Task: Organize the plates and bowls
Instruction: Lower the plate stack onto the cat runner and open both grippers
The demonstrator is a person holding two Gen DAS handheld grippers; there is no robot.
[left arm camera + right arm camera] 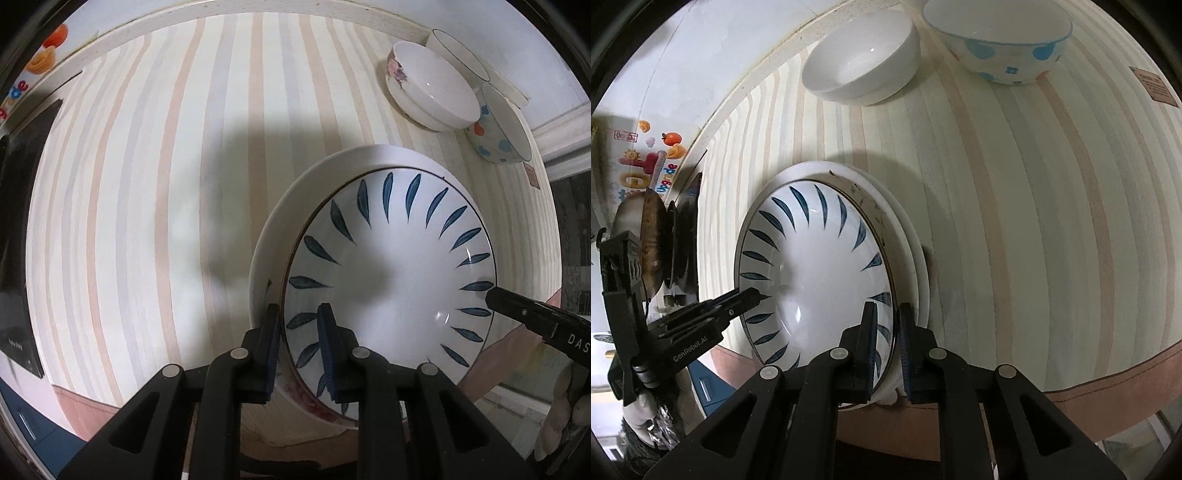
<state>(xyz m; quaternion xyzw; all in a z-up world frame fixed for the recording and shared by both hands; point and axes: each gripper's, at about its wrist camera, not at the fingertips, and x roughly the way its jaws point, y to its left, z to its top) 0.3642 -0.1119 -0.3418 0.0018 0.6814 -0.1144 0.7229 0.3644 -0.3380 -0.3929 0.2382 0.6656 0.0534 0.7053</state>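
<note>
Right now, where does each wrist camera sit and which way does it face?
Left wrist view: on the left gripper, looking straight down at the leaf-pattern plate; its fingers straddle the plate's rim, and the right gripper enters from the right.
Right wrist view: on the right gripper, angled steeply down at the same plate from the opposite rim; left gripper shows.
Shared: plate, white bowl, blue-dotted bowl, striped tablecloth.

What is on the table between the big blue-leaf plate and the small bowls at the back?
Nothing: only bare striped tablecloth separates the blue-leaf plate from the white bowl and dotted bowl, seen in the right wrist view.
</note>
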